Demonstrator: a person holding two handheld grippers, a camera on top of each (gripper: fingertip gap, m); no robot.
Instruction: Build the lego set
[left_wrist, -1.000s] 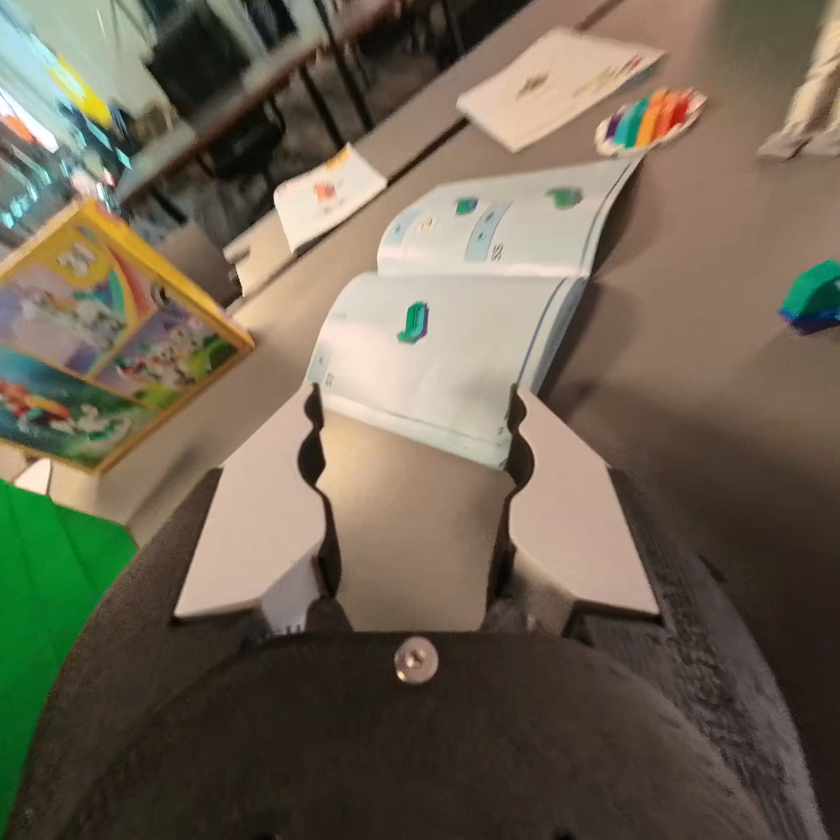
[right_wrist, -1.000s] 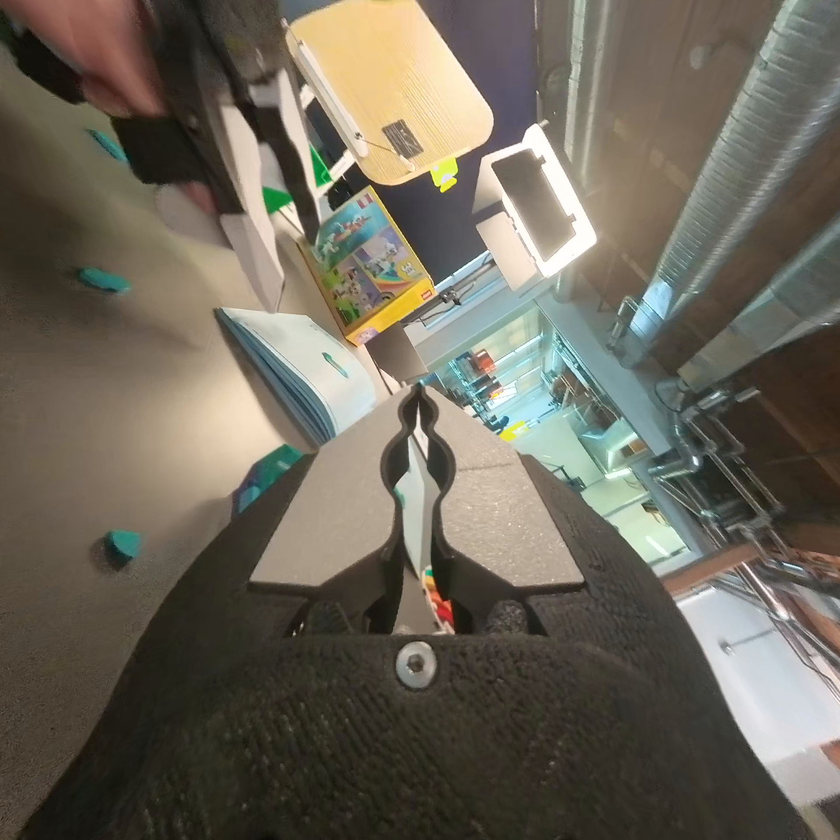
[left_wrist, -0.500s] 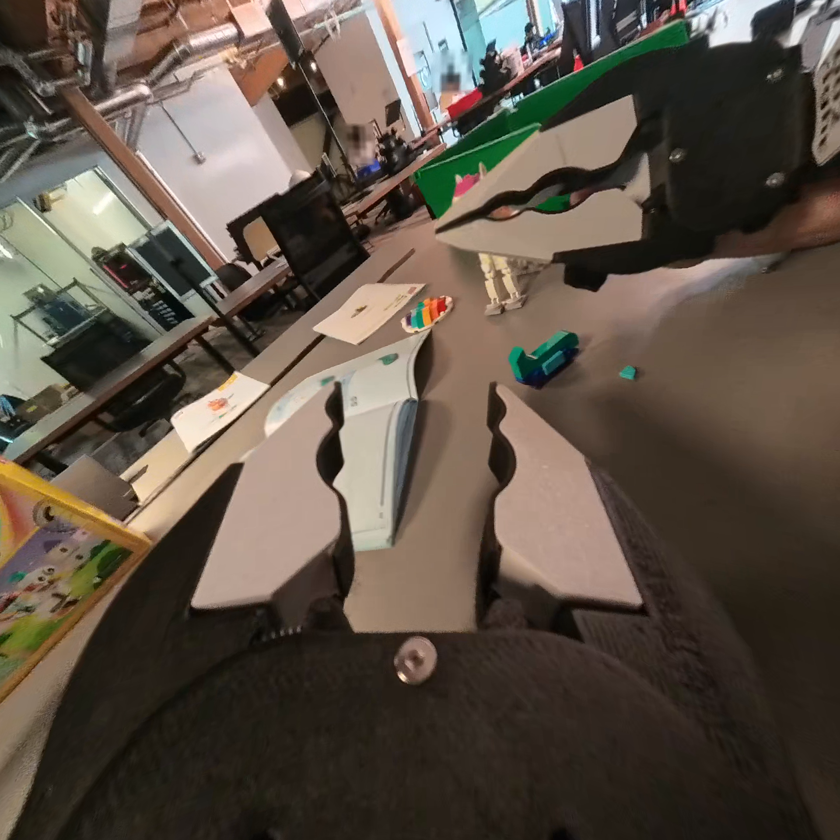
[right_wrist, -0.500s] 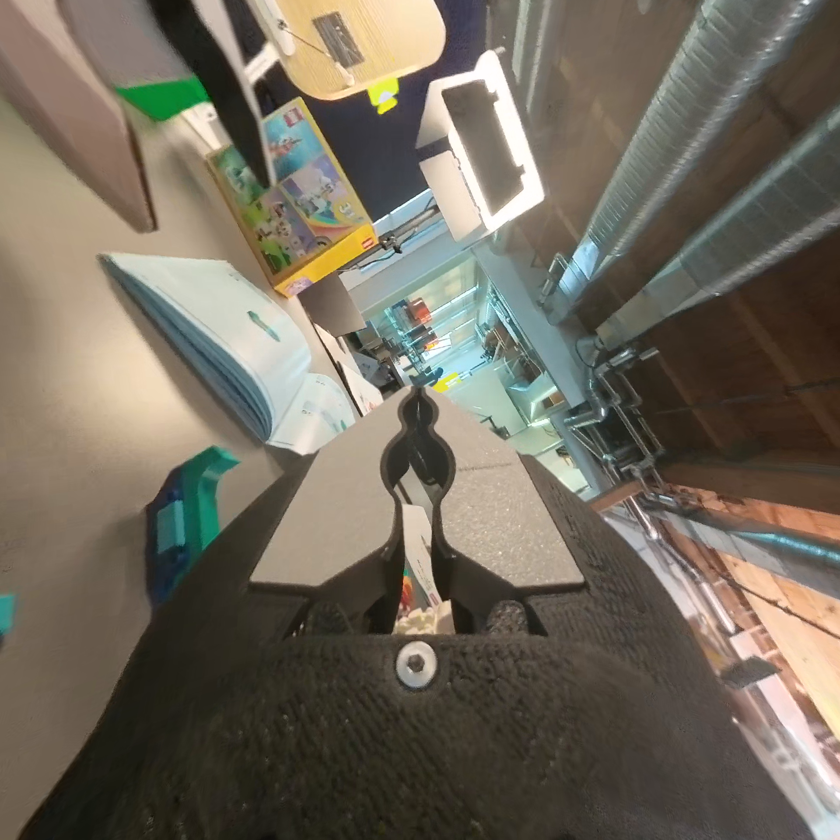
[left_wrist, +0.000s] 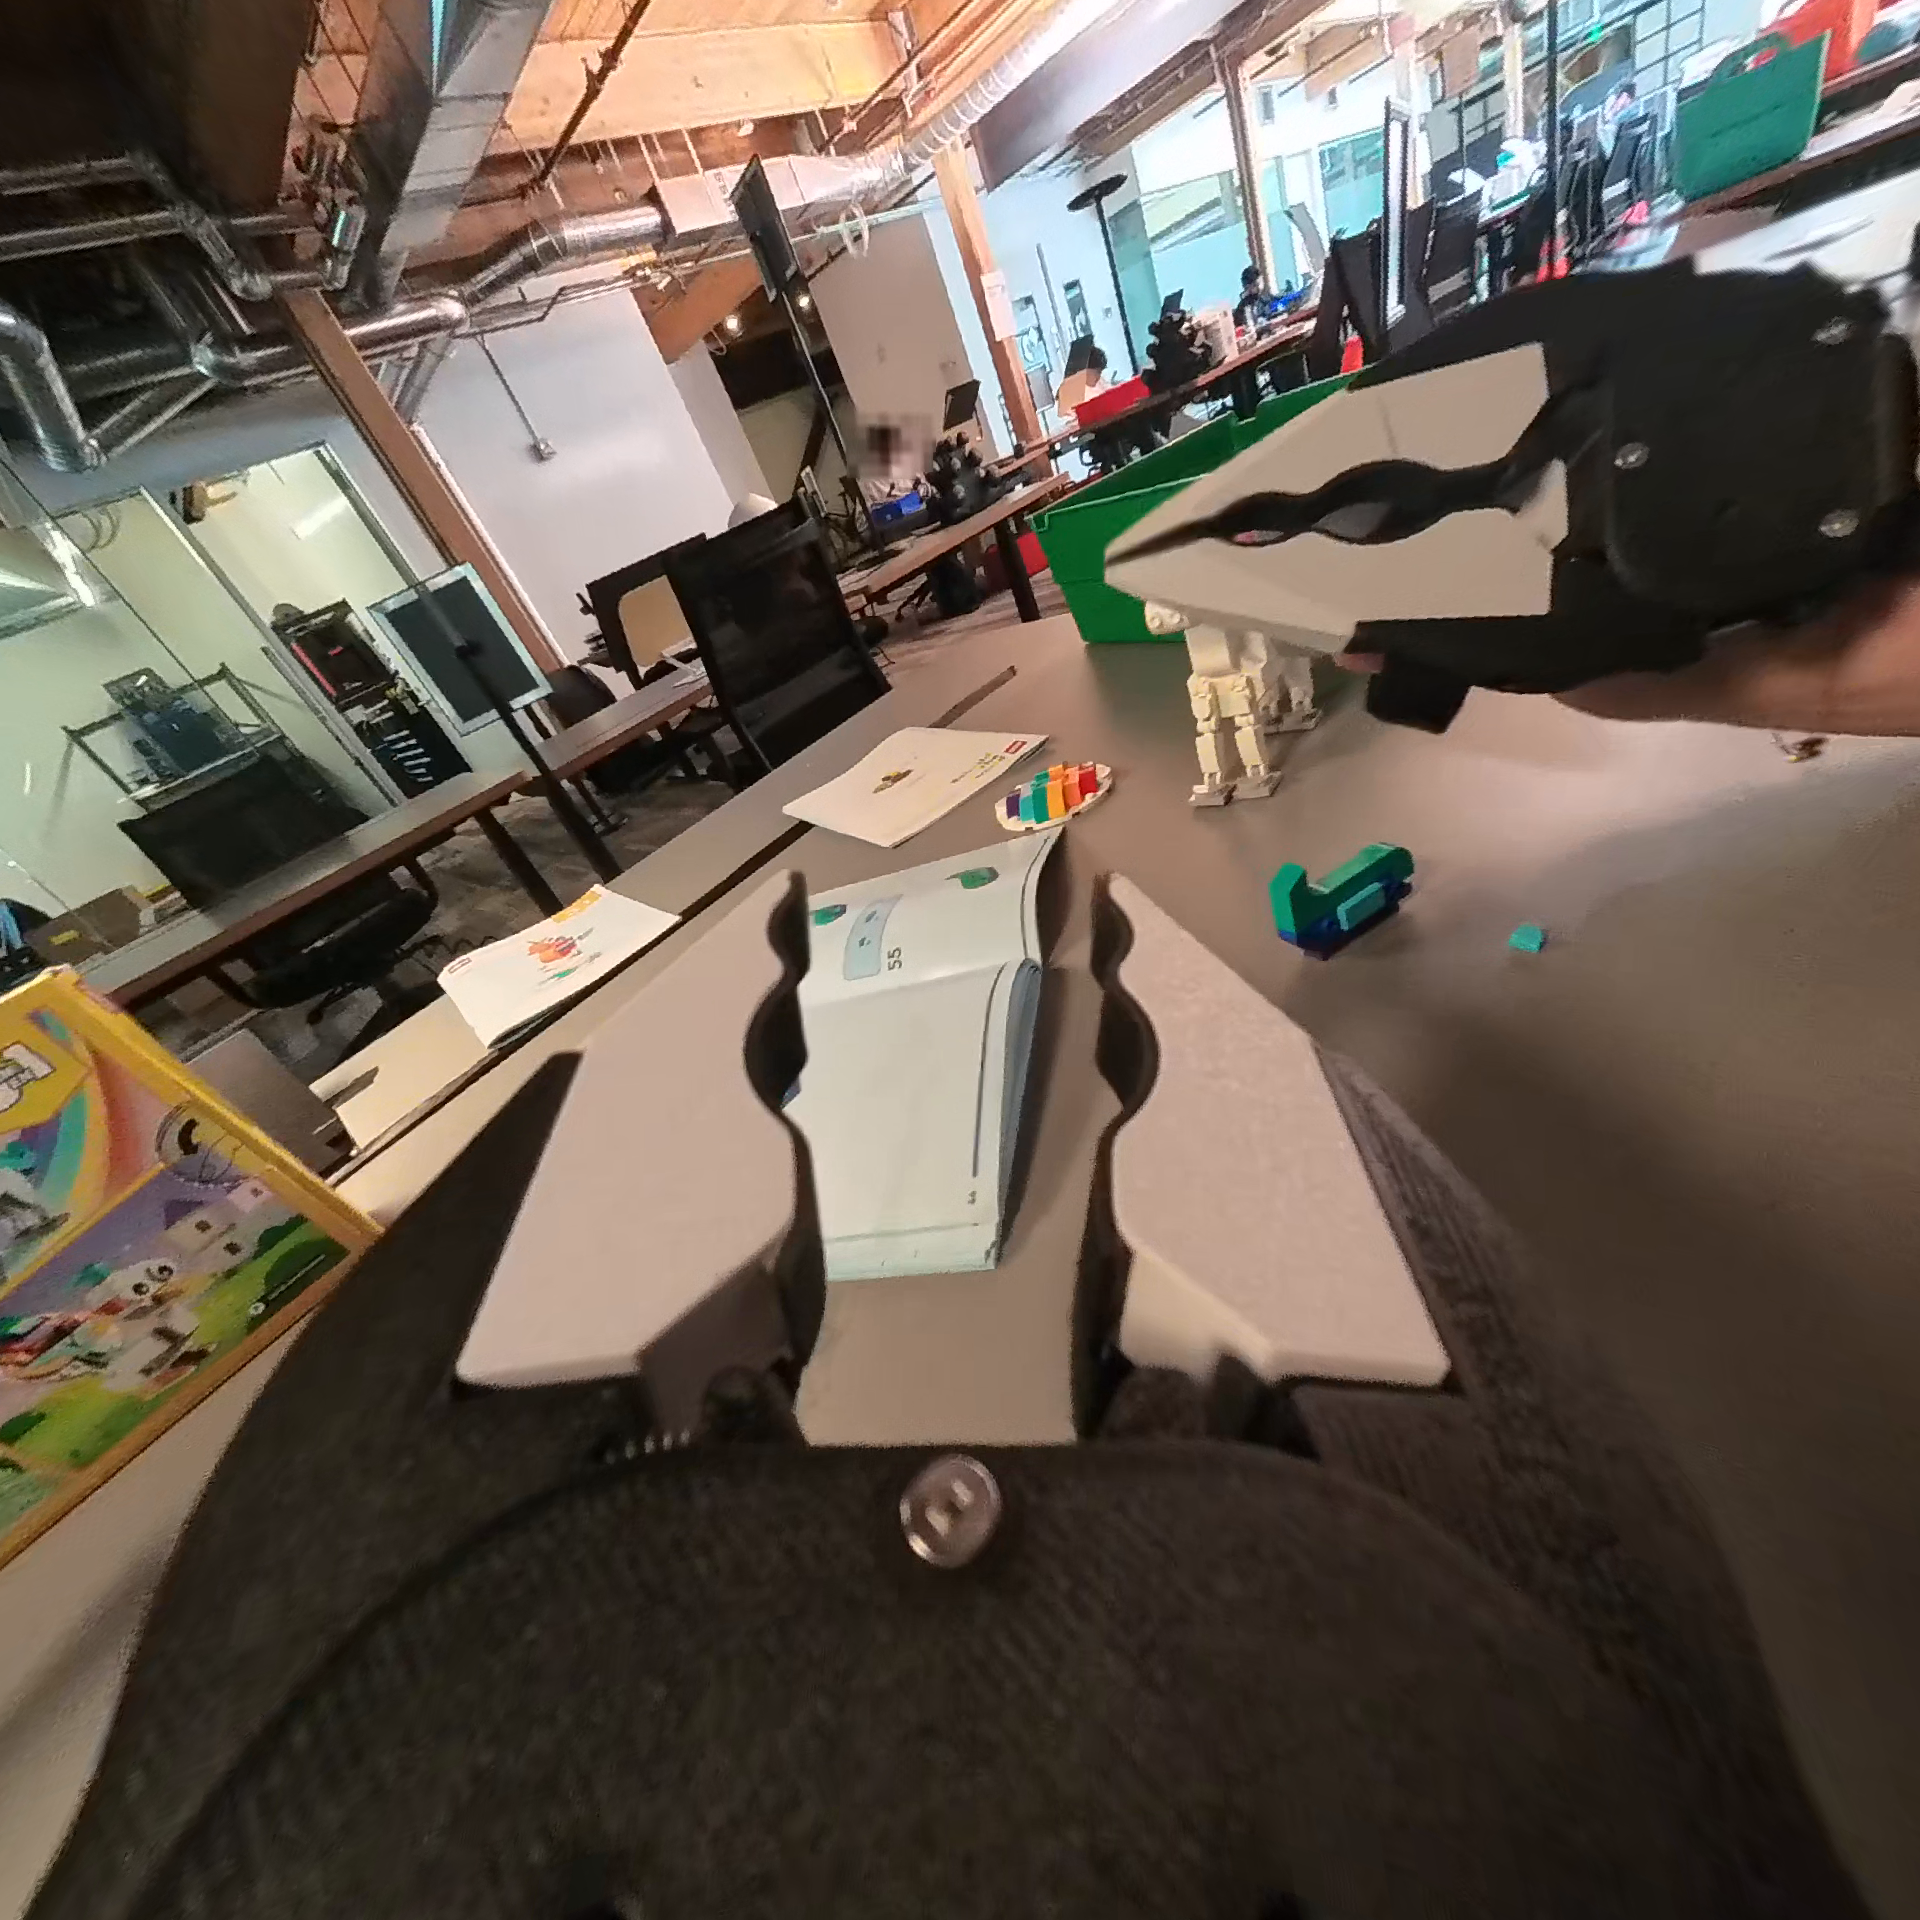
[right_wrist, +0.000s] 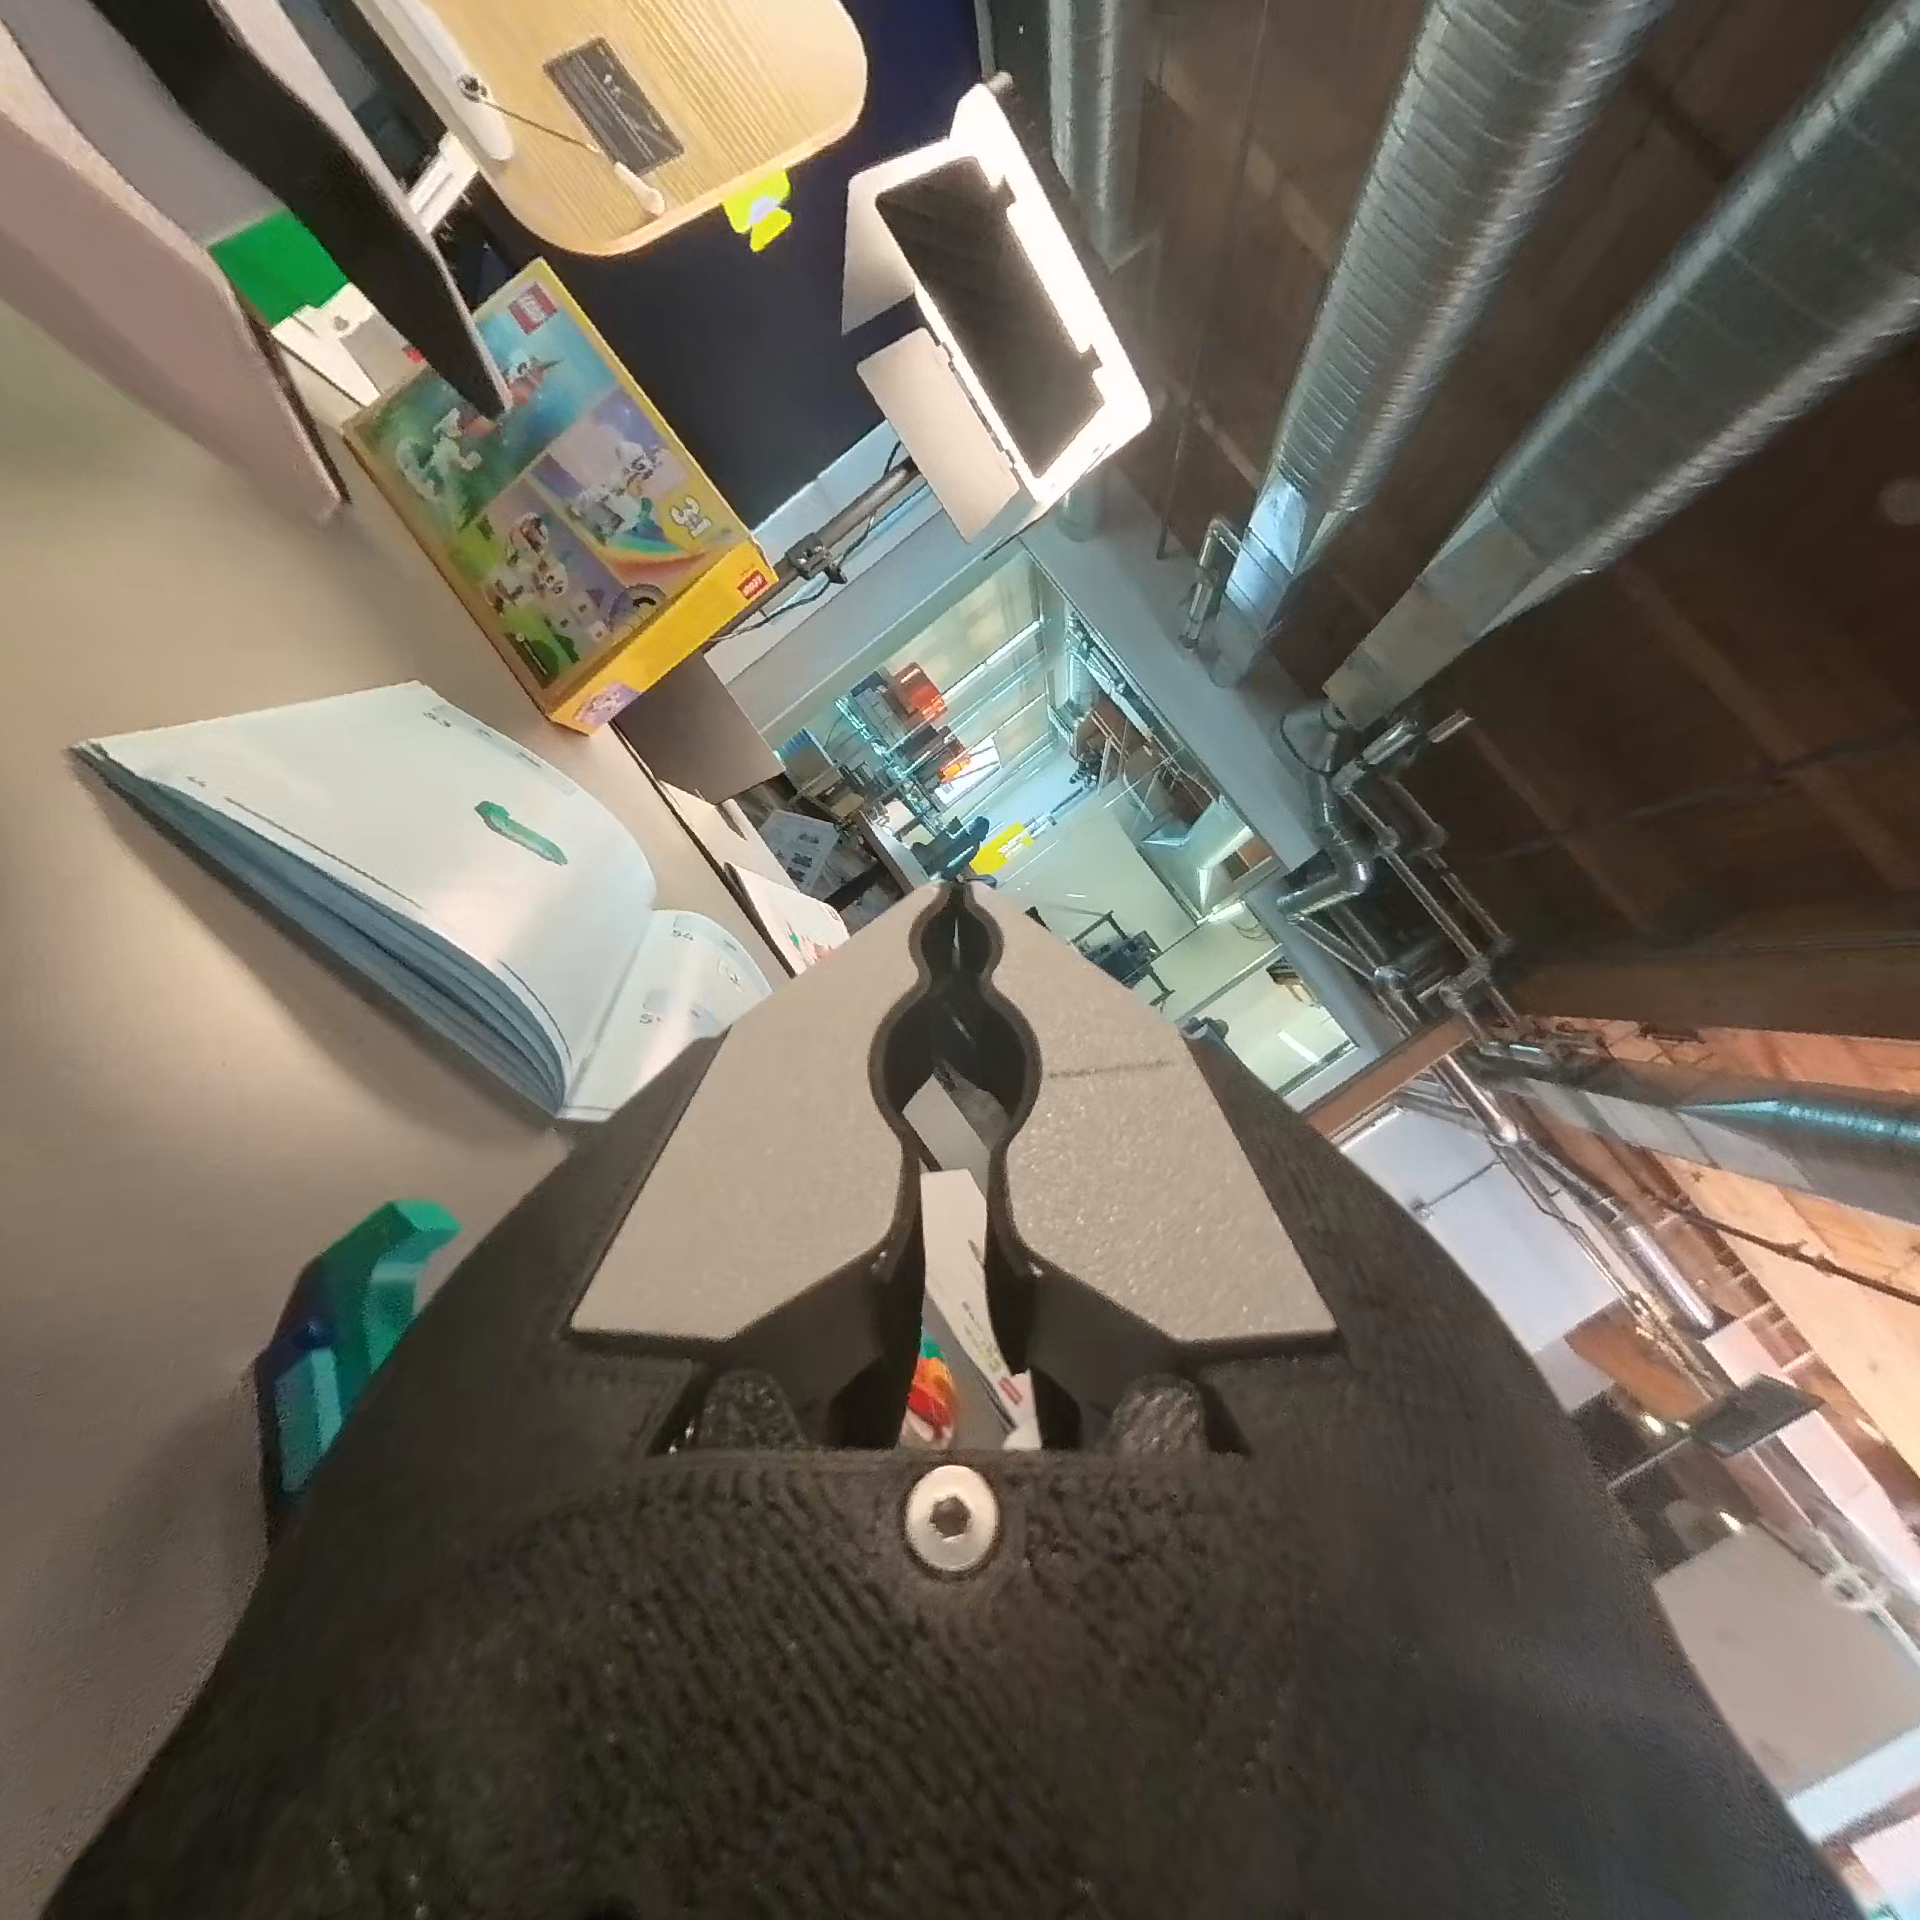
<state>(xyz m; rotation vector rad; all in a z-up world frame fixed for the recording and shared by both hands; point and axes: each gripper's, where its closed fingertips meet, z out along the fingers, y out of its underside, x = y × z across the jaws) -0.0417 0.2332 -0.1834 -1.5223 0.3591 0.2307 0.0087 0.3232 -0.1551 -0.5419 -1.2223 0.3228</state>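
My left gripper (left_wrist: 948, 914) is open and empty, held above the grey table (left_wrist: 1558, 1039) and pointing along the open instruction booklet (left_wrist: 925, 1060). A small teal and blue lego build (left_wrist: 1340, 896) lies right of the booklet, with a loose teal piece (left_wrist: 1525, 938) beside it. A white lego figure (left_wrist: 1242, 707) stands farther back. My right gripper (right_wrist: 958, 891) is shut with nothing between its fingers. It is rolled on its side, held in the air, and shows at the upper right of the left wrist view (left_wrist: 1132, 556). The booklet (right_wrist: 416, 873) and the teal build (right_wrist: 343, 1340) lie below it.
The yellow lego box stands at the left (left_wrist: 135, 1247) and also shows in the right wrist view (right_wrist: 561, 520). A plate of coloured pieces (left_wrist: 1060, 795), a second booklet (left_wrist: 914, 779) and a third leaflet (left_wrist: 551, 956) lie at the back. A green bin (left_wrist: 1143, 540) stands behind the figure. The gap from one gripper's tips to the other's is roughly 12 cm. Both grippers' tips are roughly 15 cm from the loose teal piece (left_wrist: 1525, 938).
My left gripper has tilted up from looking down at the booklet to looking across the table. My right gripper has moved over toward the booklet and the teal build, staying shut.
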